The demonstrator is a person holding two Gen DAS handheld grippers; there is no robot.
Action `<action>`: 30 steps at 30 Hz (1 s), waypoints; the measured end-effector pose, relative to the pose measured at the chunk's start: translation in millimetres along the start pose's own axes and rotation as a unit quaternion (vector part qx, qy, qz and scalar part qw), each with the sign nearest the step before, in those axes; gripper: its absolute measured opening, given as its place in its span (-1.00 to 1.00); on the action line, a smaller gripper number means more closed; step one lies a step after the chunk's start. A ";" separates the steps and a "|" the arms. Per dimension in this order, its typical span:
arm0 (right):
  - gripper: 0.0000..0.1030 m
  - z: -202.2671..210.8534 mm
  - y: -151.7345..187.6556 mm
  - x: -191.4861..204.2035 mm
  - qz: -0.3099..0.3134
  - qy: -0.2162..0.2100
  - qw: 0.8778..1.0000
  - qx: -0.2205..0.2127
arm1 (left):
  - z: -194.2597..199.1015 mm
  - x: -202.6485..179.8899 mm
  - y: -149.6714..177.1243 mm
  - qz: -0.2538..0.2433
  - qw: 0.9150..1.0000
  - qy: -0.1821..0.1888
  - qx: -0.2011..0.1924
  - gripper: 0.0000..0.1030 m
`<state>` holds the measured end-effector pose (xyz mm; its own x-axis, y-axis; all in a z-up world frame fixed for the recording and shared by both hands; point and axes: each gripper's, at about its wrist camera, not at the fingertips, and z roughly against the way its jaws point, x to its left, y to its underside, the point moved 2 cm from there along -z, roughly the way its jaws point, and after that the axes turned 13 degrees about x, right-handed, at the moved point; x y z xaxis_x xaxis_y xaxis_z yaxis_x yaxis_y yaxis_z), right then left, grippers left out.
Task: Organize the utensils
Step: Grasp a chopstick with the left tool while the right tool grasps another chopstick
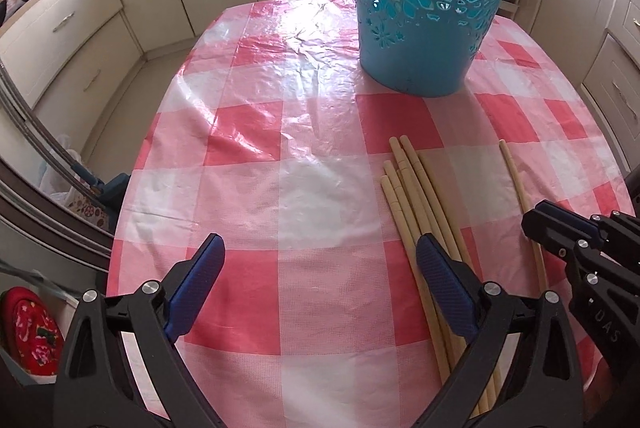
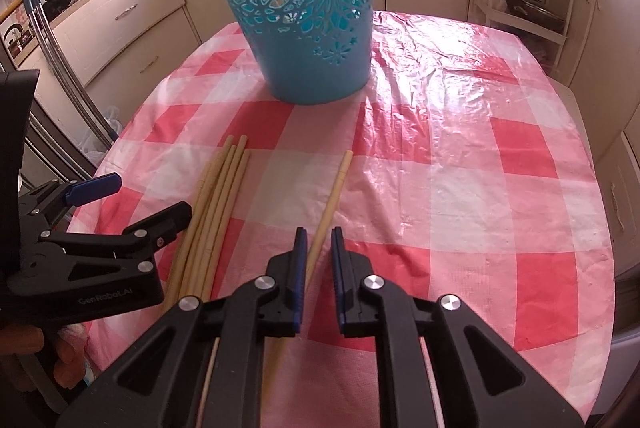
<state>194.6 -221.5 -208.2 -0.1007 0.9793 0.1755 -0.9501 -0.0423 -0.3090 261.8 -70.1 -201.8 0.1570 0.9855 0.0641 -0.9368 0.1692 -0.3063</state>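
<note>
While the left gripper (image 1: 320,268) hovers with fingers spread beside the chopsticks (image 1: 416,199) on the counter (image 1: 240,187), the right gripper (image 2: 320,248) straddles a lone chopstick (image 2: 332,195), fingers narrowed, not yet clenched, basket (image 2: 308,7) beyond.

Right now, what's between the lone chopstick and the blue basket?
Just bare checkered tablecloth, seen in the right wrist view, between the lone chopstick and blue basket.
</note>
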 end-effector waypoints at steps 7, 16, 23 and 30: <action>-0.75 0.4 -0.9 -3.1 -0.005 -0.013 1.000 -0.001 | -4.8 2.9 -1.1 0.003 1.000 0.007 0.010 0.59; -0.75 -2.6 -7.0 -3.1 -0.006 -0.012 1.000 -0.005 | 1.1 -14.0 -7.2 -0.065 0.997 0.051 -0.005 -0.60; -0.75 -5.1 -17.0 1.3 0.016 -0.006 1.000 0.024 | -2.3 8.3 -14.0 -0.052 0.991 0.119 0.015 -0.85; -0.74 -10.9 -29.1 3.5 0.041 0.012 0.998 0.038 | -5.1 9.2 -15.0 -0.043 0.994 0.100 0.021 -0.84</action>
<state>225.2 -214.7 -208.8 -0.1735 0.9762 0.1300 -0.9587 -0.1372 -0.2493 278.8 -63.5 -201.4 0.2919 0.9509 -0.1033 -0.9289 0.2560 -0.2677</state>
